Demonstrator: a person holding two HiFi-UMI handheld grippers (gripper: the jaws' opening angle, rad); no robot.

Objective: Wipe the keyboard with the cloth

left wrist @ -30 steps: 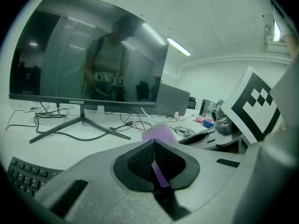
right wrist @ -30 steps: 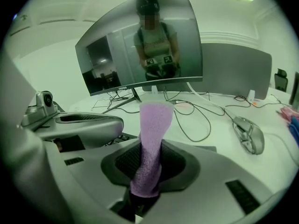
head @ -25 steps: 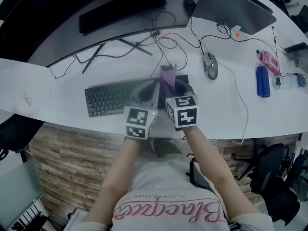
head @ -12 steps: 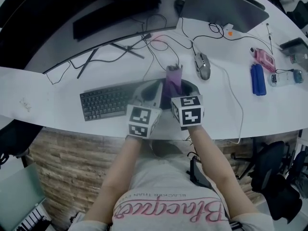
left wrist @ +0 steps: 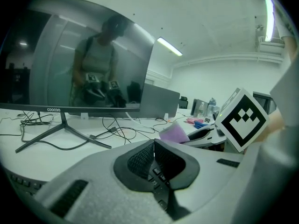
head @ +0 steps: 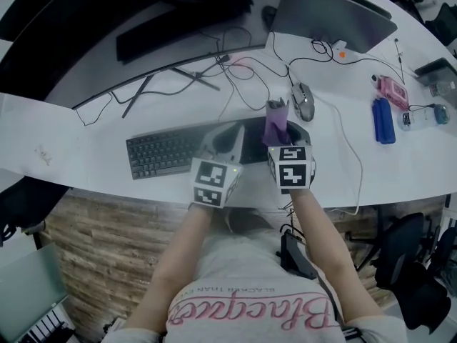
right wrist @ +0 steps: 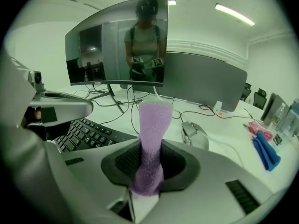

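The black keyboard (head: 168,151) lies near the desk's front edge, and both grippers hover over its right end. My right gripper (head: 279,129) is shut on a purple cloth (head: 275,122), which sticks up from between its jaws (right wrist: 154,120). Keys of the keyboard (right wrist: 86,134) show to the left of that gripper (right wrist: 150,160). My left gripper (head: 227,140) sits just left of it, shut with its tips meeting (left wrist: 153,142) and nothing between them. In the left gripper view the cloth (left wrist: 174,133) appears to the right.
A grey mouse (head: 303,100) with its cable lies just right of the cloth. A monitor stand (head: 168,73) and loose cables lie behind the keyboard. A laptop (head: 332,13) stands at the back. A blue object (head: 383,120) and a pink one (head: 397,90) rest at the far right.
The right gripper has carried the cloth to the right, along the keyboard's right end toward the mouse. The left gripper has shifted slightly right too.
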